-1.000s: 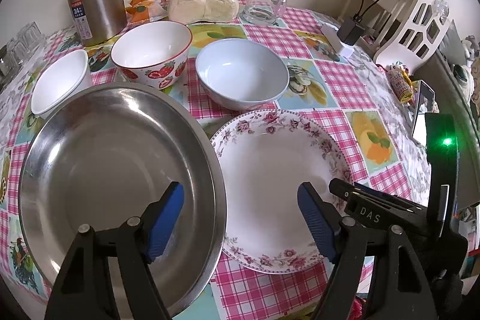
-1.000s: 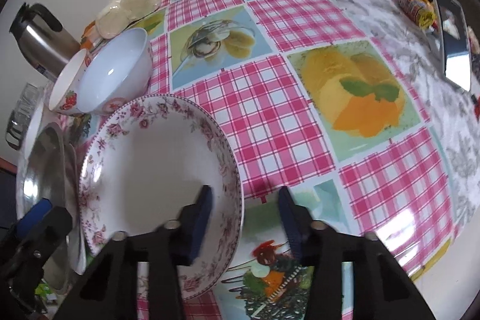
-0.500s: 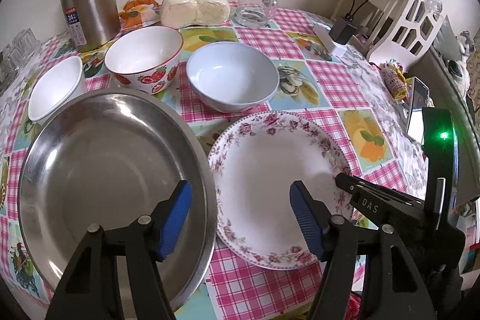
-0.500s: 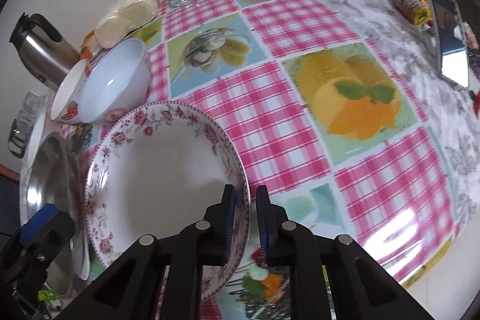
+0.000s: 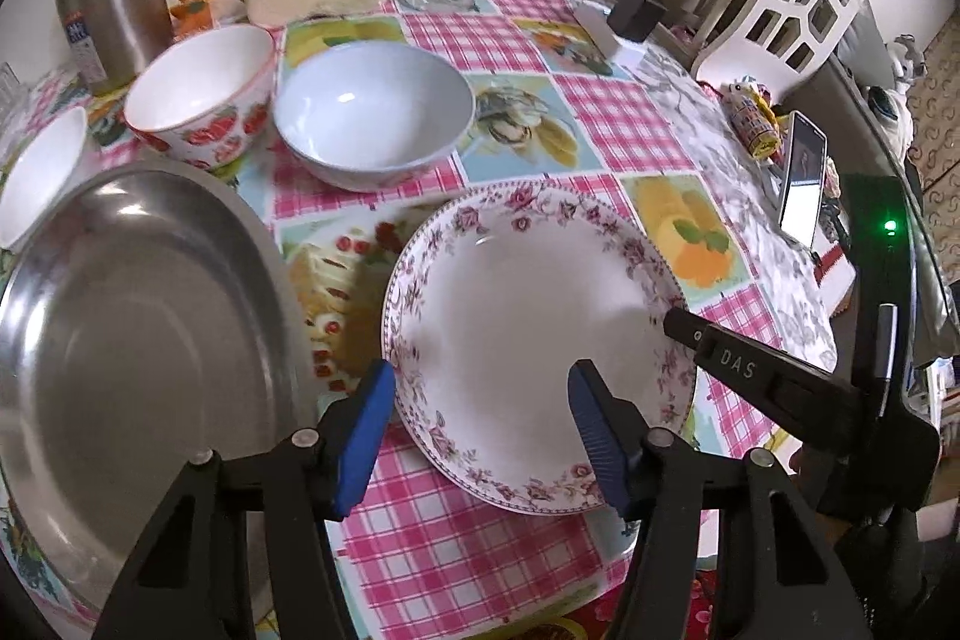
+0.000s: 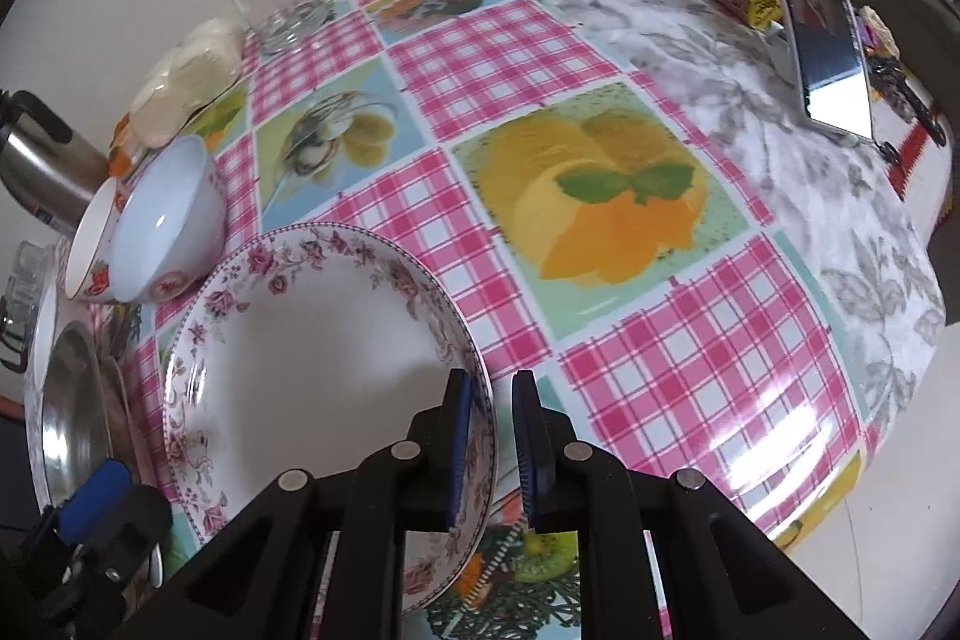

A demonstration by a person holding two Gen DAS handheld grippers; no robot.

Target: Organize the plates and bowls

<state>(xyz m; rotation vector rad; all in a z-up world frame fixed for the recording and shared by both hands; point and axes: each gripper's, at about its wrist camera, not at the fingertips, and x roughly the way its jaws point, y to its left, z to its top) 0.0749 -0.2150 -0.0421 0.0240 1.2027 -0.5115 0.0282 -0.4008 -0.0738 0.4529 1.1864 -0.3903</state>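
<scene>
**While the floral plate hangs by one rim**

Item: floral plate [image 6: 312,340], rim pinched in my right fingers [image 6: 459,436], tilted over the worktop [image 6: 480,58]. Left gripper [image 5: 480,418]: spread, empty, beside steel pan [image 5: 132,292]. Risk: thin edge grip; glazed rim may slip and drop.
</scene>
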